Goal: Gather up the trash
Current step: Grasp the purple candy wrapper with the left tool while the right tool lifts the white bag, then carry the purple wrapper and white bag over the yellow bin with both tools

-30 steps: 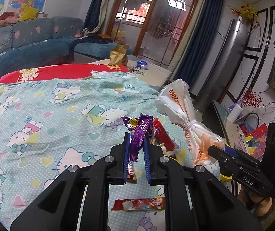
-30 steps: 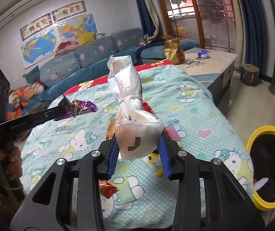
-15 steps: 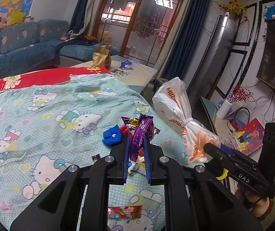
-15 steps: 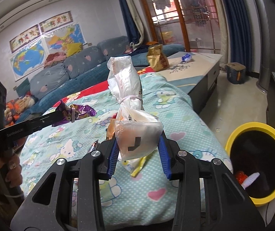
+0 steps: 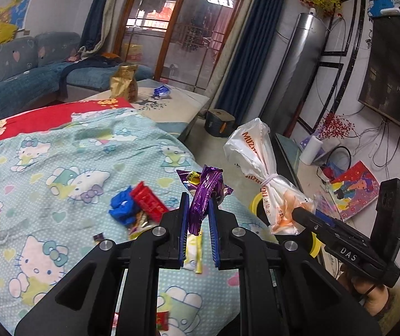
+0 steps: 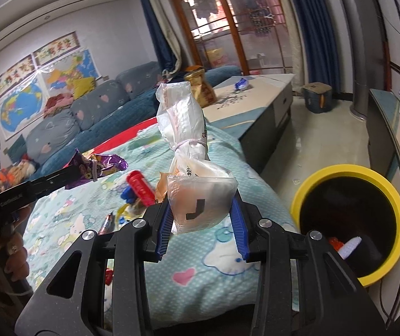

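Note:
My left gripper (image 5: 198, 221) is shut on a purple snack wrapper (image 5: 204, 193) and holds it above the Hello Kitty bedspread (image 5: 60, 184); the wrapper also shows in the right wrist view (image 6: 96, 166). My right gripper (image 6: 202, 224) is shut on a tied white plastic bag (image 6: 197, 196), also seen from the left wrist (image 5: 267, 179), held over the bed's edge. A yellow-rimmed black trash bin (image 6: 351, 224) stands on the floor to the right with some trash inside. Loose trash lies on the bed: a red packet (image 5: 146, 200), a blue wrapper (image 5: 121, 208), a yellow wrapper (image 5: 194, 252).
A low white table (image 6: 258, 89) with a gold bag (image 5: 124, 82) and a blue wrapper (image 5: 161, 91) stands beyond the bed. A blue sofa (image 5: 18, 70) lines the far wall. A TV bench (image 6: 393, 145) runs along the right. A small stool (image 6: 318, 96) sits on the floor.
Both grippers have swung to the right, toward the bed's edge, each with its item. The yellow bin has come closer and larger in the right wrist view.

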Tool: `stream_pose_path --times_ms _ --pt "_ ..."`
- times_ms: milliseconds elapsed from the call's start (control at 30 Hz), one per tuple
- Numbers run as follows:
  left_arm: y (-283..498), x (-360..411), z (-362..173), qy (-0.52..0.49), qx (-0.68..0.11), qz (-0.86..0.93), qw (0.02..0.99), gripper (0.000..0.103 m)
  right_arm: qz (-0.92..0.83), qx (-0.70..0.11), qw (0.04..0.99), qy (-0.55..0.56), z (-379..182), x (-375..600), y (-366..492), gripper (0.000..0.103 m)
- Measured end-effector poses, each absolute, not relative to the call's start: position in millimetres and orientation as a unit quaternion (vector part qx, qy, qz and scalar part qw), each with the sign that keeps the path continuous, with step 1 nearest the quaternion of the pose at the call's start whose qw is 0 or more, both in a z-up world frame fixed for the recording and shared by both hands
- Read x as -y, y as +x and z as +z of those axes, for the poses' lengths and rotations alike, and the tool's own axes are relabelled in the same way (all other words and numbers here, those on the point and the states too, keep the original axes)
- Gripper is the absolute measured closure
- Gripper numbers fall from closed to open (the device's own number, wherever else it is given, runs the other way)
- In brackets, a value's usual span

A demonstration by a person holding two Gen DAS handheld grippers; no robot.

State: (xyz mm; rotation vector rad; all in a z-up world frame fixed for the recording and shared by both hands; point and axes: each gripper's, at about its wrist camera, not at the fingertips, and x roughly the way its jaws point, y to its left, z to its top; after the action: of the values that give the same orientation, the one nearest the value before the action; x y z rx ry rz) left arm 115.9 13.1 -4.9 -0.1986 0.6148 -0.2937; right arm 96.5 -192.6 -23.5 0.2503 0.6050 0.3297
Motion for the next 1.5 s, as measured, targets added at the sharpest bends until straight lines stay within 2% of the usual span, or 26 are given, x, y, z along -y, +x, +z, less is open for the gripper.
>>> stream_pose_path --times_ms 1500 --pt "157 149 -44 -0.028 -0.344 -0.274 0.898 0.090 -0.043 -0.313 0.927 0.203 -71 350 80 0.073"
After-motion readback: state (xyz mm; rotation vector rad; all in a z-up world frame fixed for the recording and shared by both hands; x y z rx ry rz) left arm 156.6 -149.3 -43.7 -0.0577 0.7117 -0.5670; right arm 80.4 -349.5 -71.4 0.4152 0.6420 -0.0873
